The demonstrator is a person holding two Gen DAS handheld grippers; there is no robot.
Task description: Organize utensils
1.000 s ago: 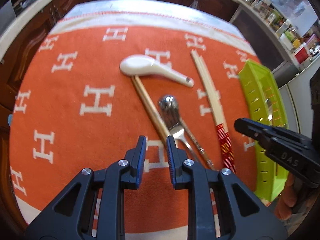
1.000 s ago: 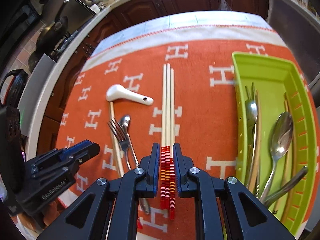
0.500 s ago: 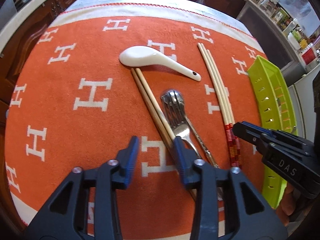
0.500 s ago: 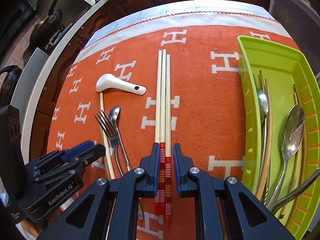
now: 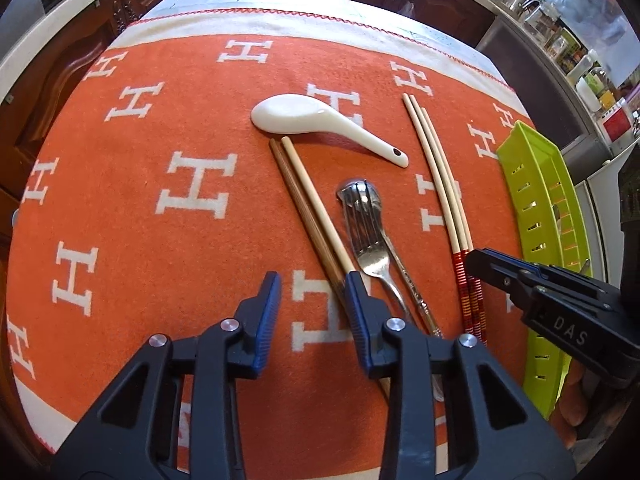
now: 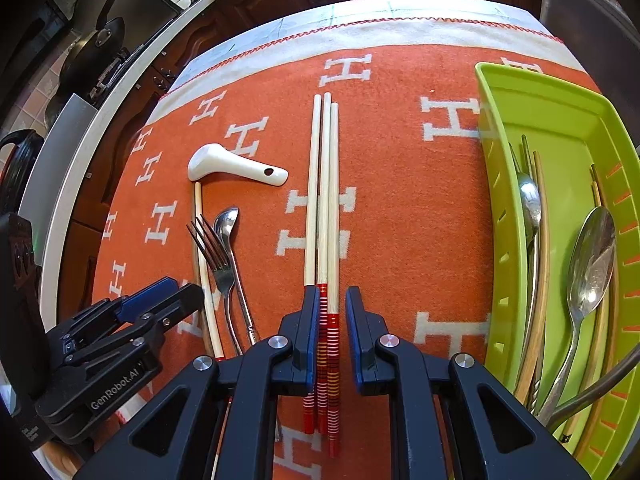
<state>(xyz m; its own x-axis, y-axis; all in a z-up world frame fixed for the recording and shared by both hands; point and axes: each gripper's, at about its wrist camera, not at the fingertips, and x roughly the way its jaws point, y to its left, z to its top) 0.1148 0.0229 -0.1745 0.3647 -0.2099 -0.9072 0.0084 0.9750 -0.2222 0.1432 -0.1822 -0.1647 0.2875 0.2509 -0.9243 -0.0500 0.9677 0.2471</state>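
Orange cloth (image 6: 400,184) covers the desk; three red-ended chopsticks (image 6: 322,208) lie on it between the right gripper (image 6: 328,304) fingers, which stand narrowly apart, the left pad apparently touching. The left gripper (image 5: 312,292) is closing over bare cloth, brown chopsticks (image 5: 308,204) at its right finger. Fork (image 5: 370,236), metal spoon (image 6: 228,226) and white spoon (image 5: 316,122) lie between; a green tray (image 6: 560,128) holds more cutlery.

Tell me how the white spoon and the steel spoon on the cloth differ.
The white spoon is chunky, matte and short-handled; the steel spoon is slim, shiny and long-handled. The white spoon lies crosswise with nothing on it; the steel spoon lies lengthwise with a fork over it. Both rest on the orange cloth, outside the tray.
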